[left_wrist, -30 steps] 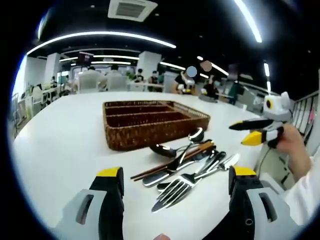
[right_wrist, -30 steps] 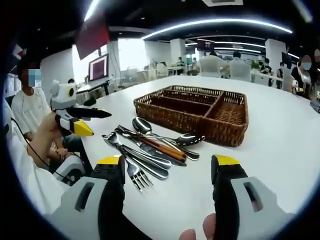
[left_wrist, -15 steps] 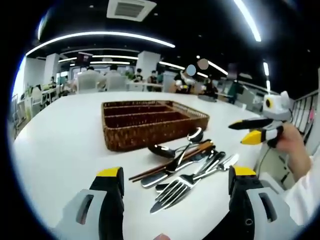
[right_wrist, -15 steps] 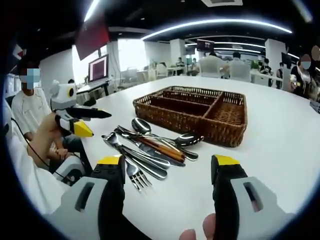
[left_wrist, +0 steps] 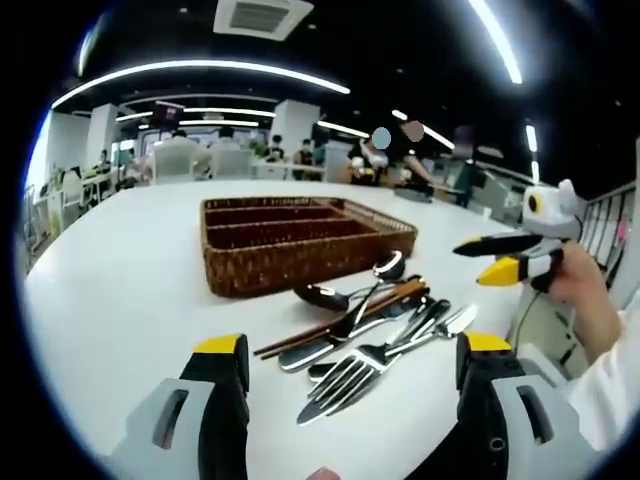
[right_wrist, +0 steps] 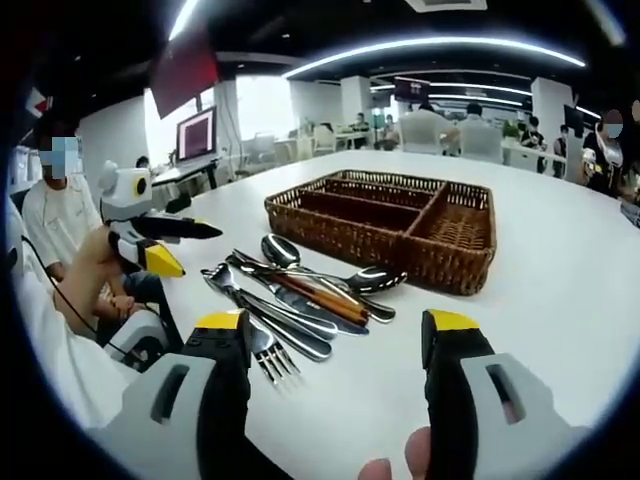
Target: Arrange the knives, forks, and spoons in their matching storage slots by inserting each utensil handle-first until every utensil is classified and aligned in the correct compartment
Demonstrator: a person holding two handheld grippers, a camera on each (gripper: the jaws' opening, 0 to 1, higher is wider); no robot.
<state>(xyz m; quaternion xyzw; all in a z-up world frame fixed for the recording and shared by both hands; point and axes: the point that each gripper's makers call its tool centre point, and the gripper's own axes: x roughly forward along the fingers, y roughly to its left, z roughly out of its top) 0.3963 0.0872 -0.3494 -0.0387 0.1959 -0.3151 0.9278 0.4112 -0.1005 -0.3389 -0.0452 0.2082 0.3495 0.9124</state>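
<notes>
A brown wicker tray (left_wrist: 300, 268) (right_wrist: 470, 268) with long slots and one cross slot stands on the white table. In front of it lies a loose pile of utensils (left_wrist: 370, 325) (right_wrist: 290, 295): spoons, forks, knives and wood-handled pieces. My left gripper (left_wrist: 345, 350) hovers open just short of the pile, nothing between its jaws. My right gripper (right_wrist: 335, 325) hangs open over the table near the forks' tines (right_wrist: 270, 362), also holding nothing. In the left gripper view the right gripper (left_wrist: 510, 260) enters from the right, held by a hand; in the right gripper view the left gripper (right_wrist: 150, 240) enters from the left.
The white table (left_wrist: 120, 270) spreads wide around the tray. A seated person (right_wrist: 55, 215) is at the left in the right gripper view. Chairs, tables and people fill the room behind, well beyond the table edge.
Both views have drifted slightly; the tray and the pile stay where they were. Both grippers remain open and empty.
</notes>
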